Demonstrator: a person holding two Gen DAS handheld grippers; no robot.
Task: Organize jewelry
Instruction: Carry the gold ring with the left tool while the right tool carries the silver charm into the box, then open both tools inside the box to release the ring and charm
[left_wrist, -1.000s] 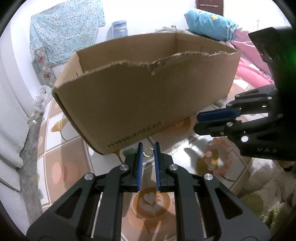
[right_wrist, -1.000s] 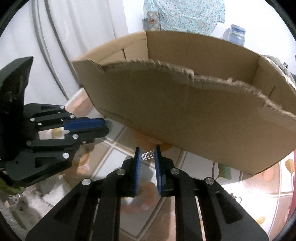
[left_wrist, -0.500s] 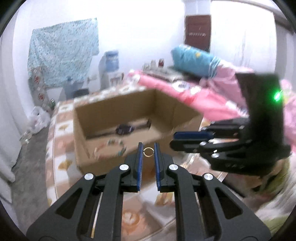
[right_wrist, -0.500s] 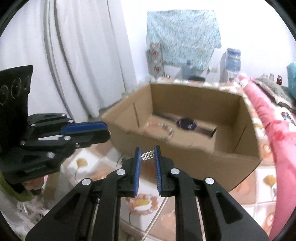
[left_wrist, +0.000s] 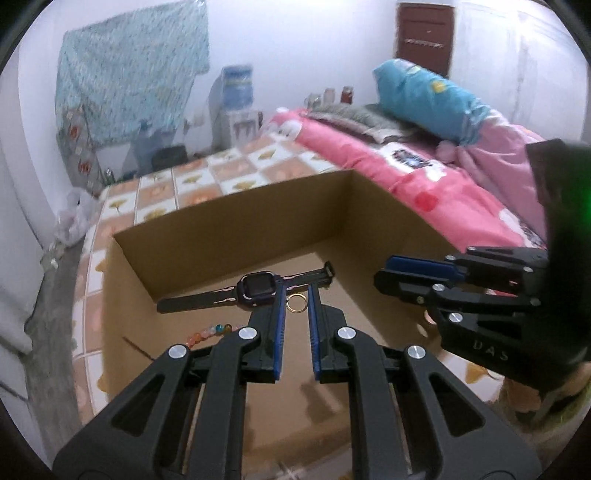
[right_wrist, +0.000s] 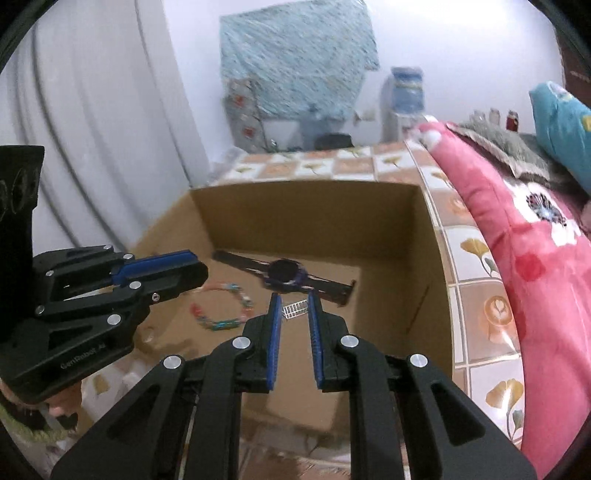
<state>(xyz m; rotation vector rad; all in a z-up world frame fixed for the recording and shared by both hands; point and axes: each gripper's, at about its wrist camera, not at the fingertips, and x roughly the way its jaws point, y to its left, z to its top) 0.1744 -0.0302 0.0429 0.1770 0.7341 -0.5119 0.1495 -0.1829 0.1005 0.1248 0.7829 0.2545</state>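
Tiled floor beside a pink bed holds the cardboard box (left_wrist: 236, 221), which a second ago showed only its outer wall. Both tools now hover above its open top: the left gripper (left_wrist: 295, 301) pinching a gold ring (left_wrist: 296, 303), the right gripper (right_wrist: 293, 308) pinching a silver ring (right_wrist: 294, 309), apparently ready to drop beside the watch (left_wrist: 258, 286) and bead bracelet (right_wrist: 221, 306)
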